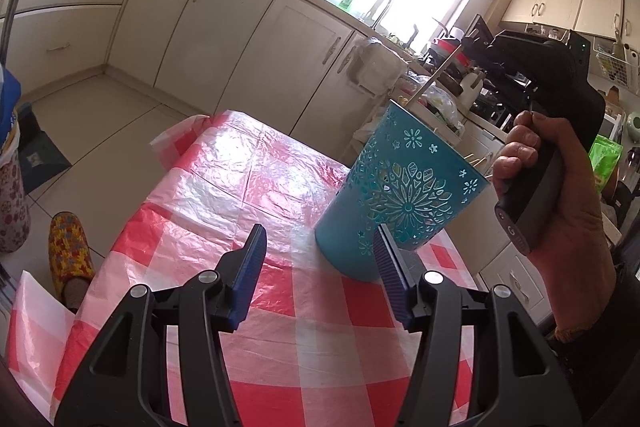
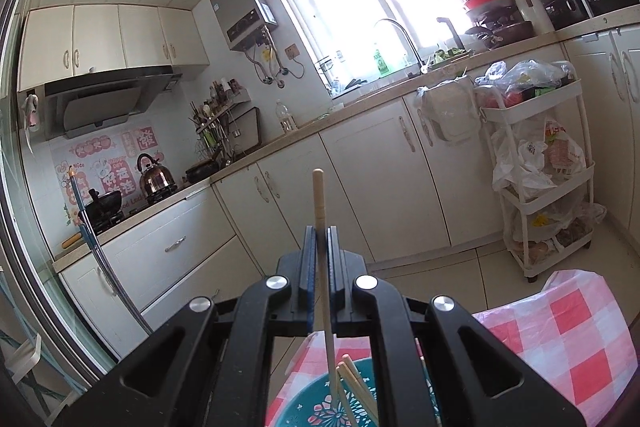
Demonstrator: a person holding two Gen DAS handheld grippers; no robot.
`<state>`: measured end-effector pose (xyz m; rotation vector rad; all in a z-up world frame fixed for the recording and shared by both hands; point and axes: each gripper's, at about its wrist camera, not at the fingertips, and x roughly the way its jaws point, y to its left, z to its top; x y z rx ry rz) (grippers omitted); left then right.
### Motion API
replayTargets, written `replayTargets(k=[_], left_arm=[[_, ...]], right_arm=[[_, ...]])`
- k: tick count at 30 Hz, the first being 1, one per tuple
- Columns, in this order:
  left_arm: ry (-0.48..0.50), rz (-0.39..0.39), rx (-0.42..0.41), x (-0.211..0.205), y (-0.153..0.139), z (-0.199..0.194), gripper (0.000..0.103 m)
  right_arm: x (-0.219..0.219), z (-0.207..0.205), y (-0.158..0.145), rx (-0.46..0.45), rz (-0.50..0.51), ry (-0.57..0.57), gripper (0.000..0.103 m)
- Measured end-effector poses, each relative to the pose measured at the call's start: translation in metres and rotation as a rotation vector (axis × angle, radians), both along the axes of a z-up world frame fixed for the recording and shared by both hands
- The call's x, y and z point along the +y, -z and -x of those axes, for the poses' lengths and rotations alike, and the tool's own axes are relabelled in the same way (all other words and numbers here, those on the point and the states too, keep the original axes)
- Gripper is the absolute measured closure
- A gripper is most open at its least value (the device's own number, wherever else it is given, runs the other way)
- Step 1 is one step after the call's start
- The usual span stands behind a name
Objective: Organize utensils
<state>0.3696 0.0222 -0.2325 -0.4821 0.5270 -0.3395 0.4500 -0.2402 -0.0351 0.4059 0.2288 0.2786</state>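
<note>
A teal holder cup (image 1: 394, 193) with cut-out flower patterns stands on the red-and-white checked tablecloth (image 1: 248, 187). My left gripper (image 1: 320, 263) is open and empty, just in front of the cup's base. My right gripper (image 2: 319, 239) is shut on a wooden chopstick (image 2: 320, 203), held upright with its lower end inside the cup (image 2: 320, 403), where several other chopsticks (image 2: 356, 383) lean. In the left wrist view the right gripper's body (image 1: 560, 95) and the hand holding it are above and right of the cup, with the chopstick (image 1: 434, 75) rising from the rim.
The table's far edge (image 1: 208, 123) drops to a tiled floor. Kitchen cabinets and a counter with a sink (image 2: 400, 39) run along the wall. A white trolley (image 2: 540, 163) with bags stands near the table corner. A slippered foot (image 1: 70, 251) is at the left.
</note>
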Motion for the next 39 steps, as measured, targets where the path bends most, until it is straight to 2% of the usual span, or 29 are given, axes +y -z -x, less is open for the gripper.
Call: replayTargets(k=[3,4,8,11,18,20,21,23,26,28,32,36,39], left_arm=[[-0.002,-0.002,0.002,0.0,0.0,0.0,0.049],[-0.003,-0.002,0.003,0.0,0.0,-0.001,0.049],[-0.007,0.005,0.011,0.002,0.001,-0.002,0.048],[-0.007,0.007,0.014,0.002,0.002,-0.002,0.048],[-0.014,0.009,0.018,0.003,0.003,-0.003,0.044],[-0.023,0.001,0.014,0.003,0.002,-0.001,0.043],[-0.029,-0.008,0.01,0.002,0.001,0.0,0.04],[-0.036,-0.048,0.011,-0.003,-0.002,0.002,0.036],[-0.056,-0.129,0.033,-0.013,-0.008,0.007,0.031],[-0.062,-0.151,0.047,-0.017,-0.014,0.014,0.028],[-0.075,-0.211,0.07,-0.024,-0.031,0.032,0.019],[-0.084,-0.266,0.081,-0.028,-0.055,0.053,0.015],[-0.109,-0.314,0.072,-0.03,-0.076,0.074,0.012]], right_arm=[[0.0,0.003,-0.002,0.007,0.007,-0.006,0.094],[0.0,0.002,-0.002,0.011,0.015,-0.008,0.09],[0.003,-0.003,-0.002,0.045,0.033,-0.024,0.089],[0.002,-0.003,0.0,0.059,0.032,-0.021,0.082],[-0.002,0.031,0.004,0.059,0.04,-0.03,0.076],[0.0,0.052,0.005,0.055,0.08,-0.021,0.063],[0.002,0.065,0.007,0.051,0.11,-0.014,0.058],[0.006,0.091,0.012,0.056,0.181,0.012,0.042],[0.008,0.127,0.027,0.103,0.253,0.047,0.03],[0.008,0.146,0.039,0.154,0.299,0.073,0.024],[0.004,0.172,0.072,0.28,0.371,0.12,0.021],[-0.011,0.197,0.093,0.397,0.331,0.155,0.021],[-0.015,0.221,0.092,0.412,0.318,0.17,0.02]])
